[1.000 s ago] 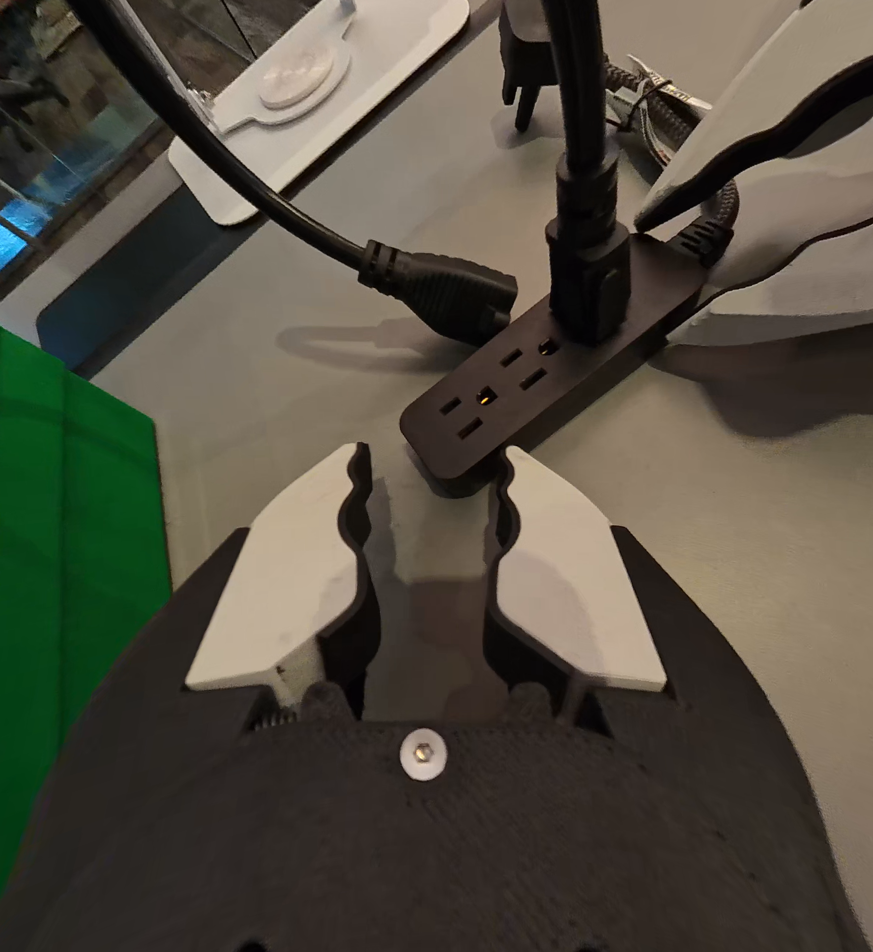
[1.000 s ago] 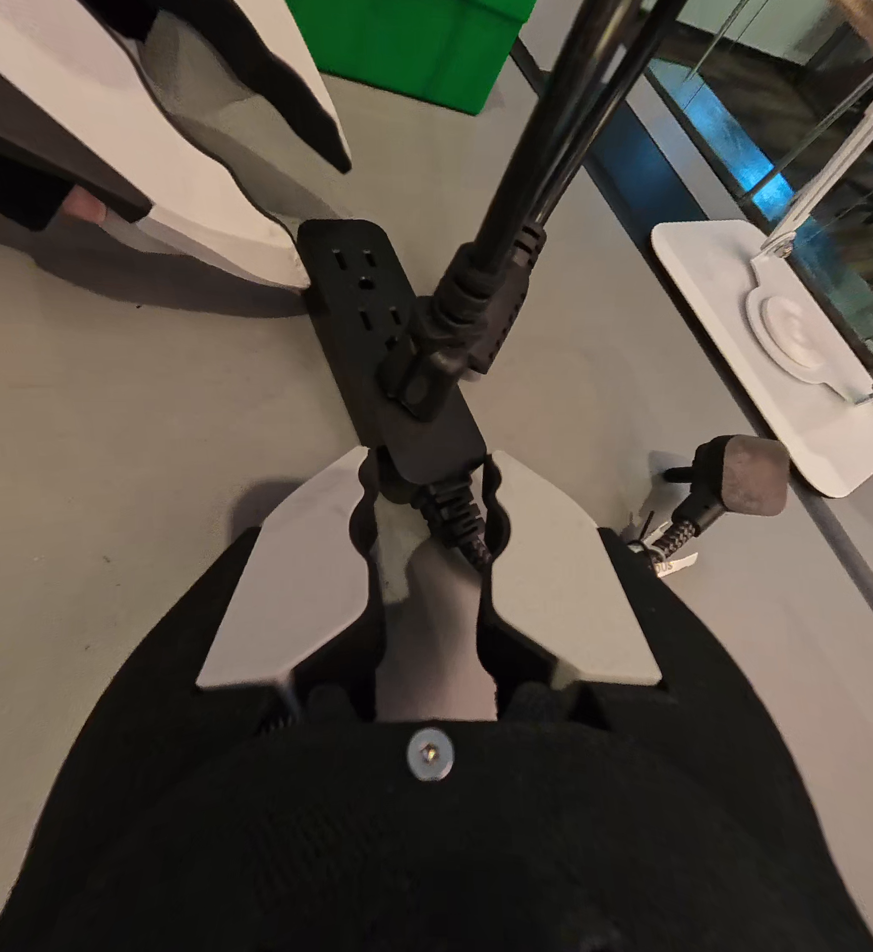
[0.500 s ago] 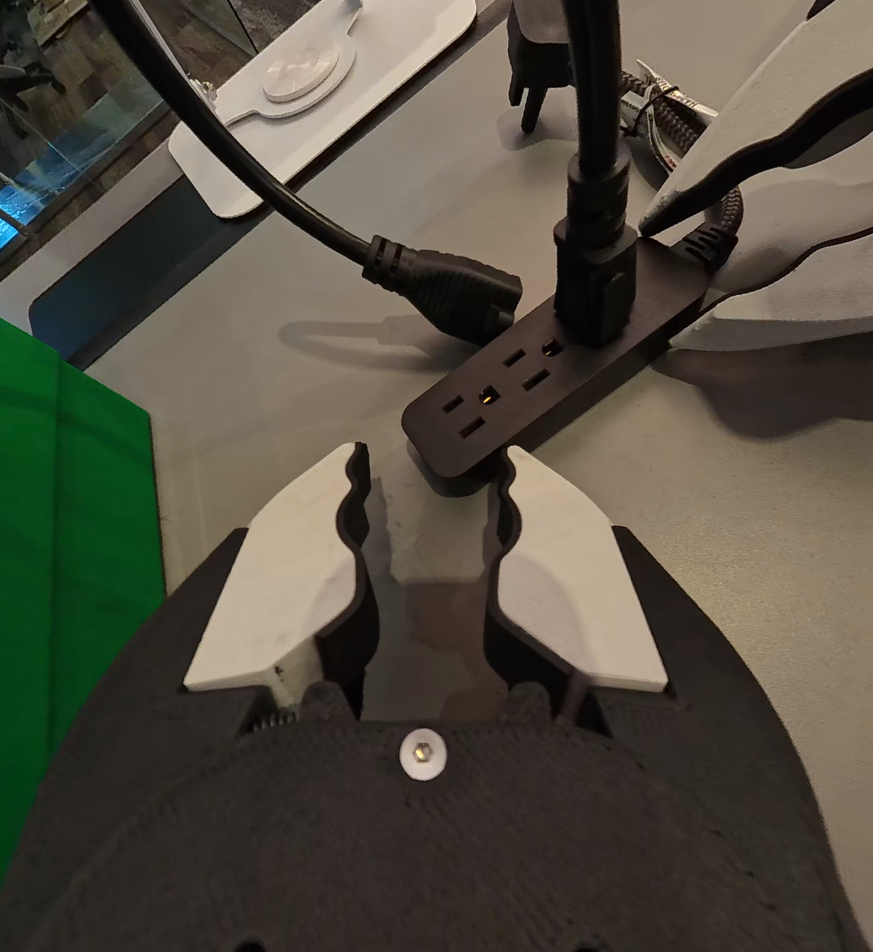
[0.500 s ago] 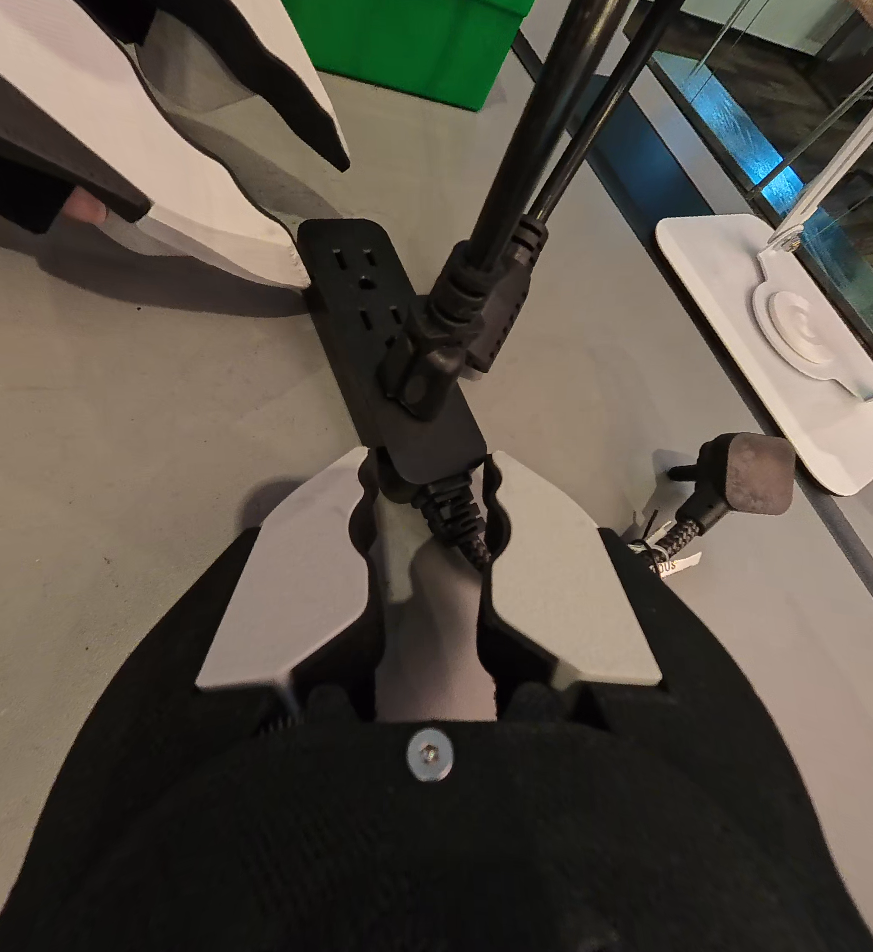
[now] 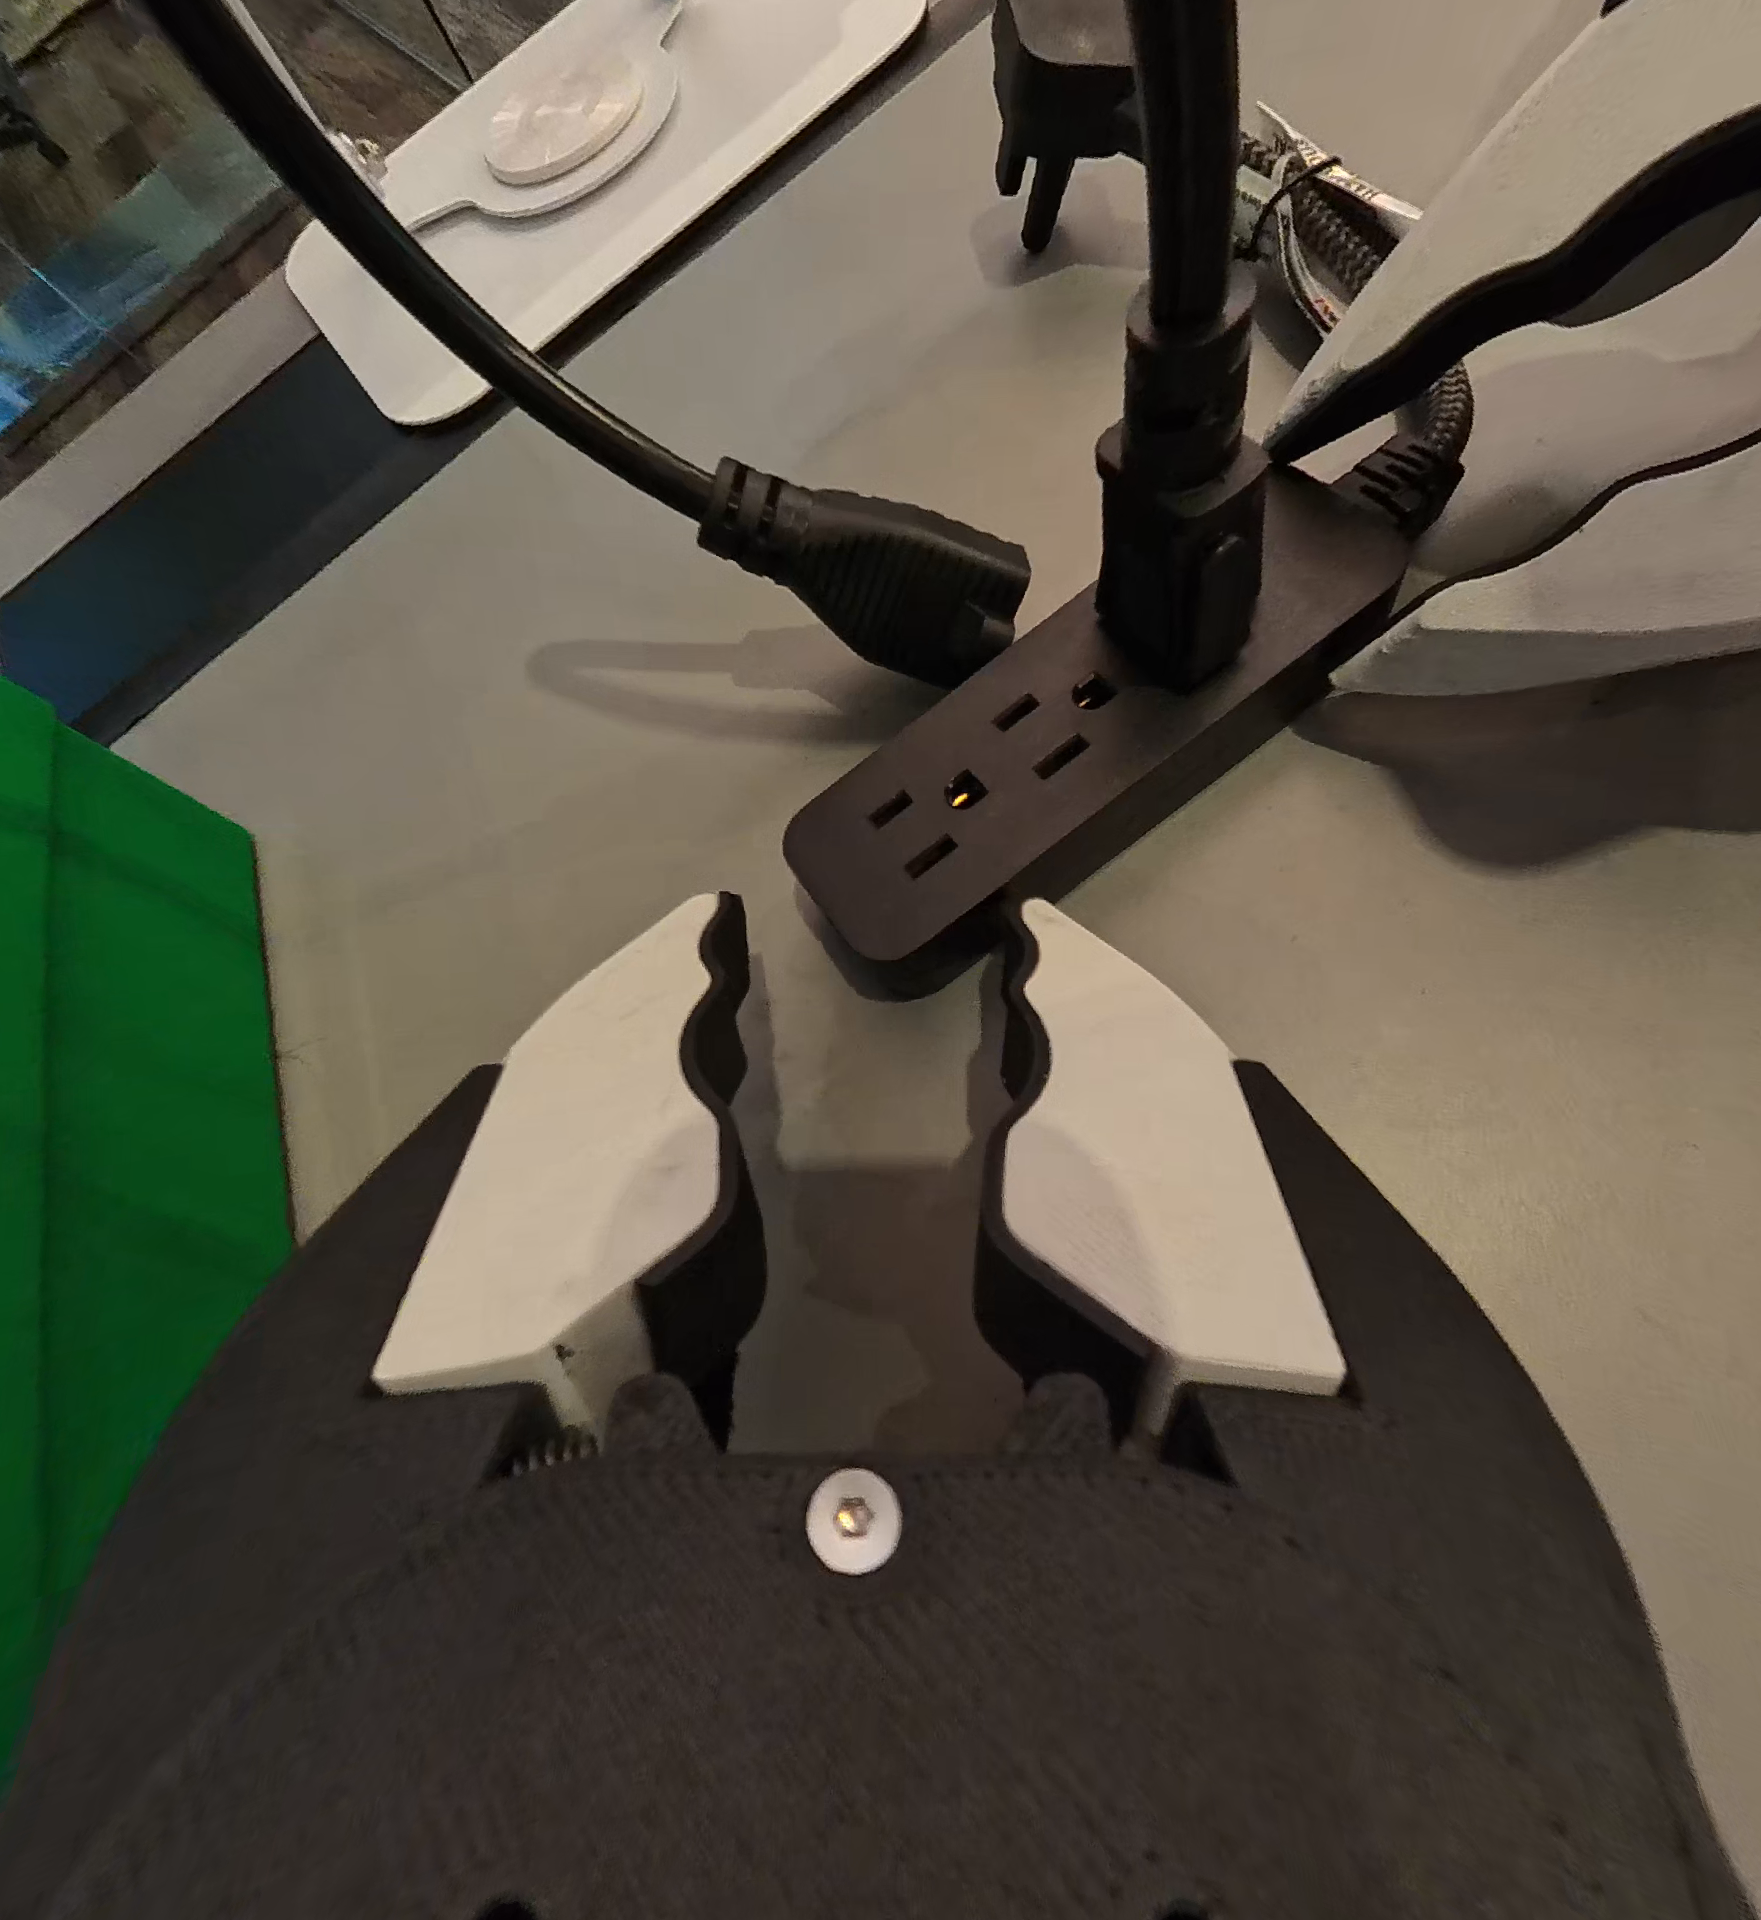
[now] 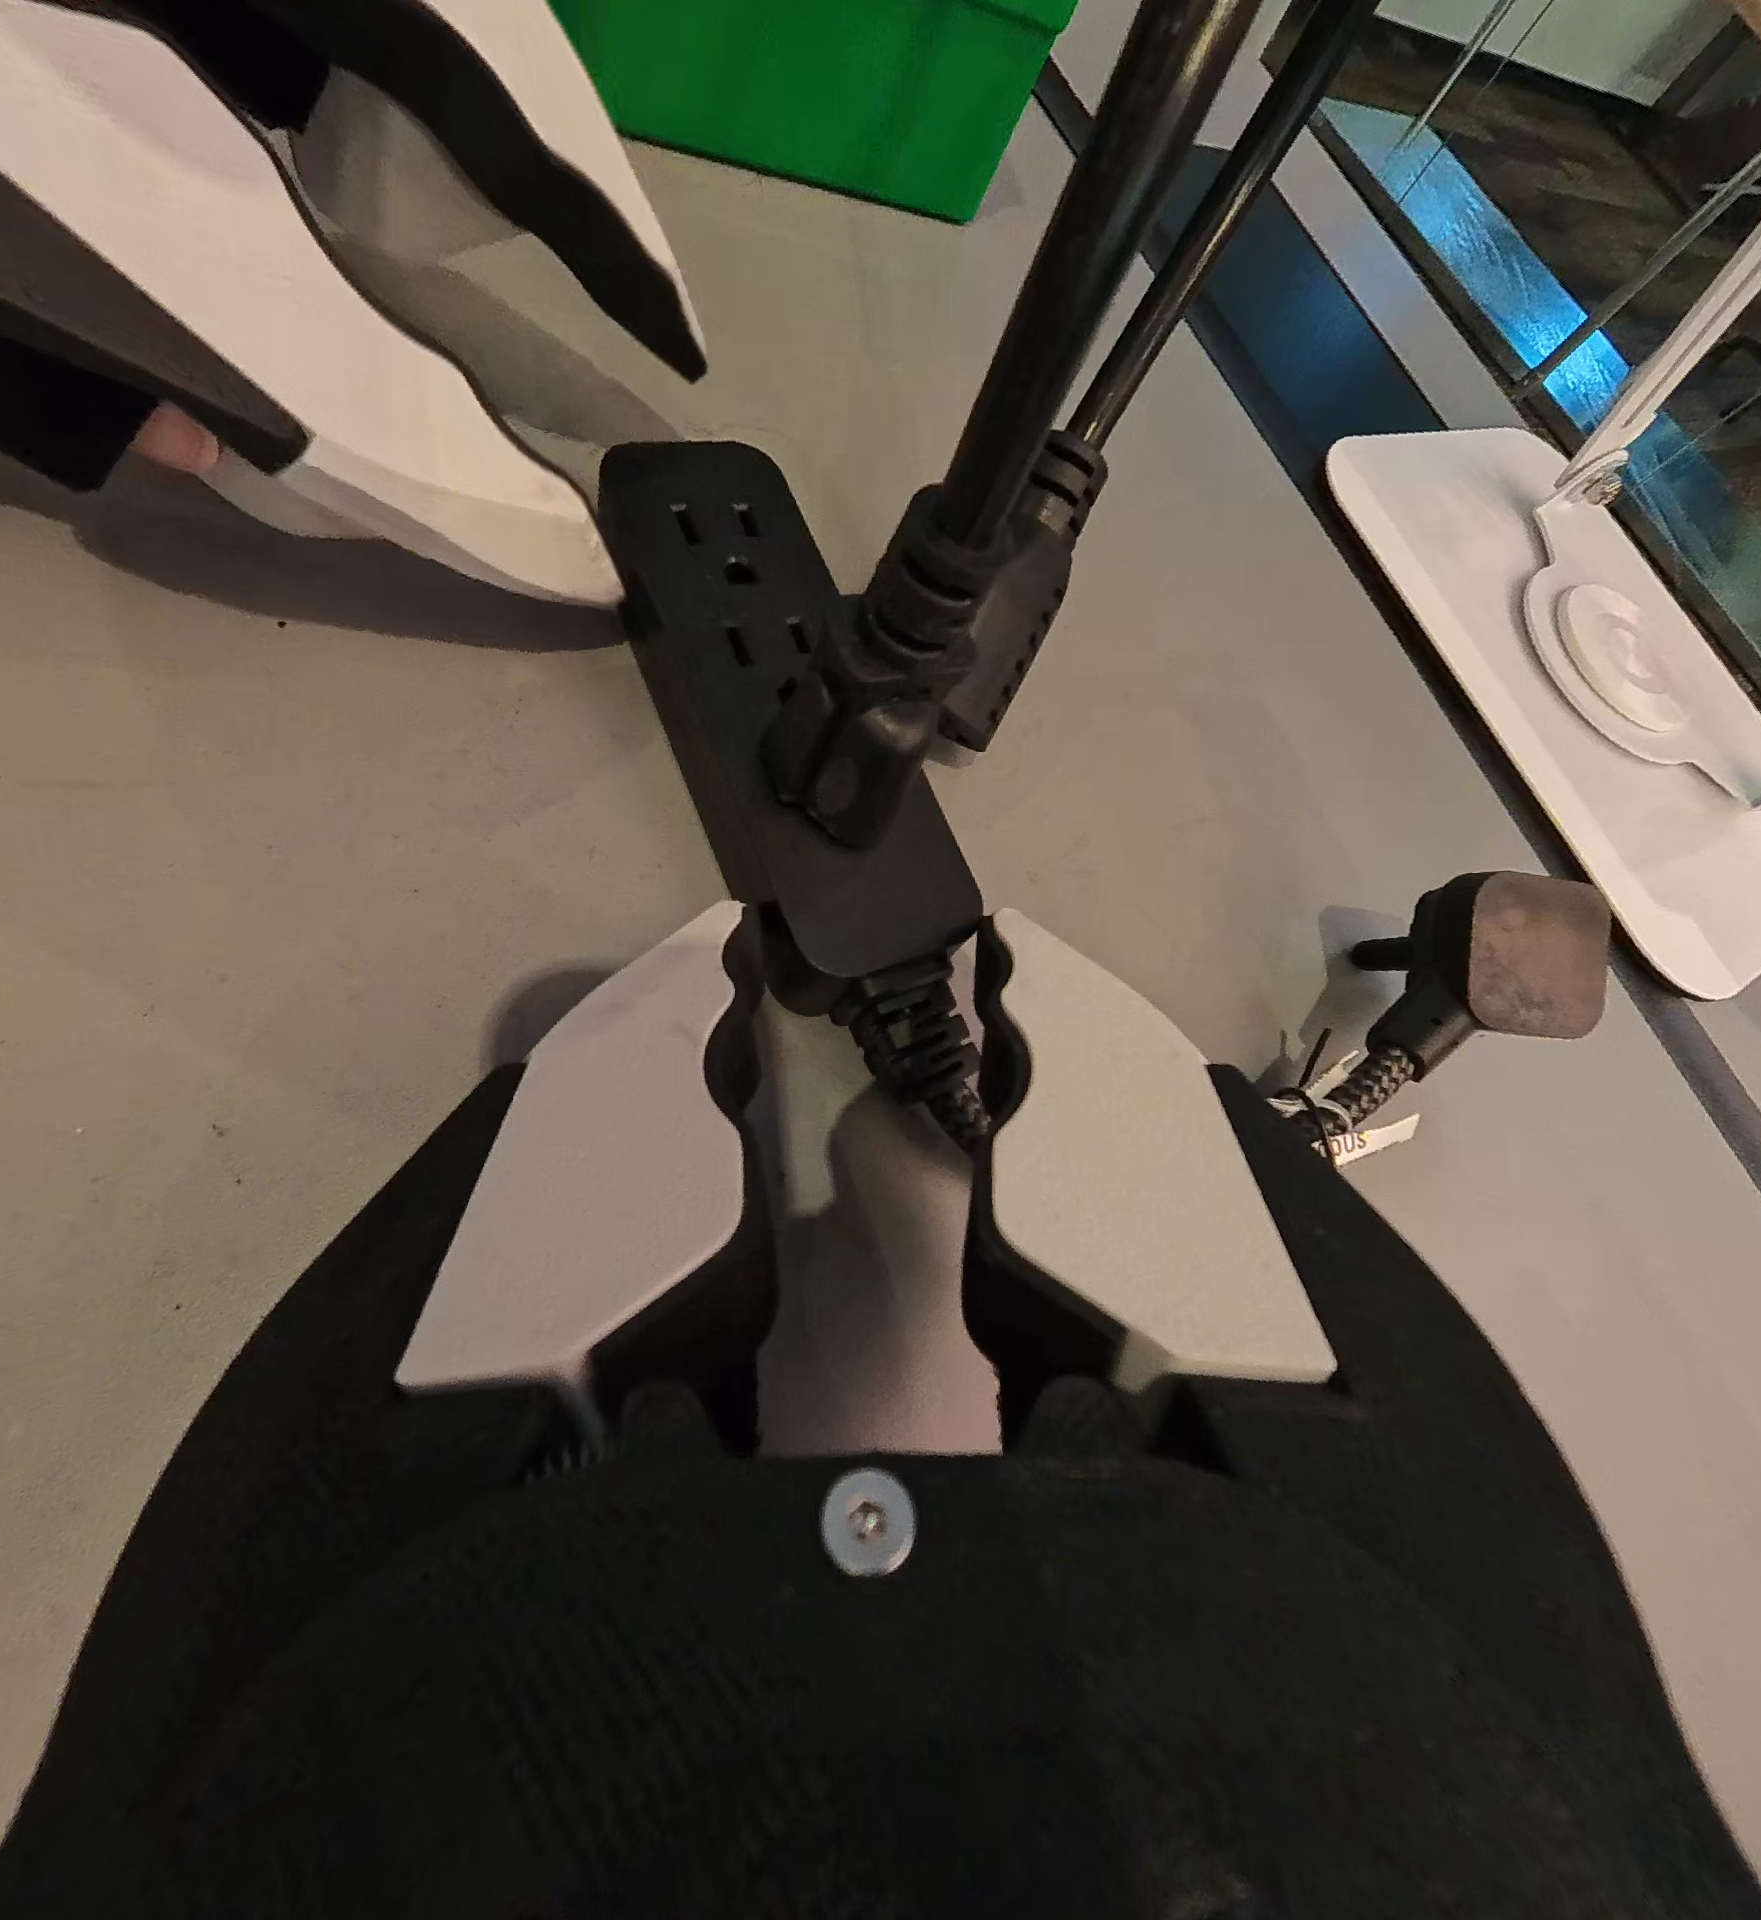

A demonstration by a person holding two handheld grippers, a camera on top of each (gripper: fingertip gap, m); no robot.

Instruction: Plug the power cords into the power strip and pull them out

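Black power strip (image 5: 1063, 790), just one, flat near the middle of the grey worktop (image 5: 1375, 1091). Three sets of holes on top: two bare, one filled. Two thick black power cords: one plug (image 5: 1177, 561) standing straight up in the filled set, the other plug (image 5: 876, 587) loose on its side, right beside the strip's long edge on the side toward the white plate. One woven cord (image 6: 943, 1060) at the strip's end, with one flat plug (image 6: 1510, 966) lying nearer the worktop's edge. Two grippers, one at each end of the strip, pointing at each other. Left gripper (image 5: 871, 914) low over the worktop, fingers apart, the bare end of the strip between the tips, one tip touching it and a gap at the other. Right gripper (image 6: 865, 925) low too, one finger on each side of the cord end of the strip, very close to it; hard to tell if squeezing or only beside it. One bare fingertip (image 6: 180, 449) poking out of a black glove behind the left gripper. One white flat plate (image 6: 1478, 675) at the worktop's edge, one green box (image 5: 76, 1143) at another edge. Glass wall (image 6: 1634, 260) past the worktop, dim room, blue glow behind.
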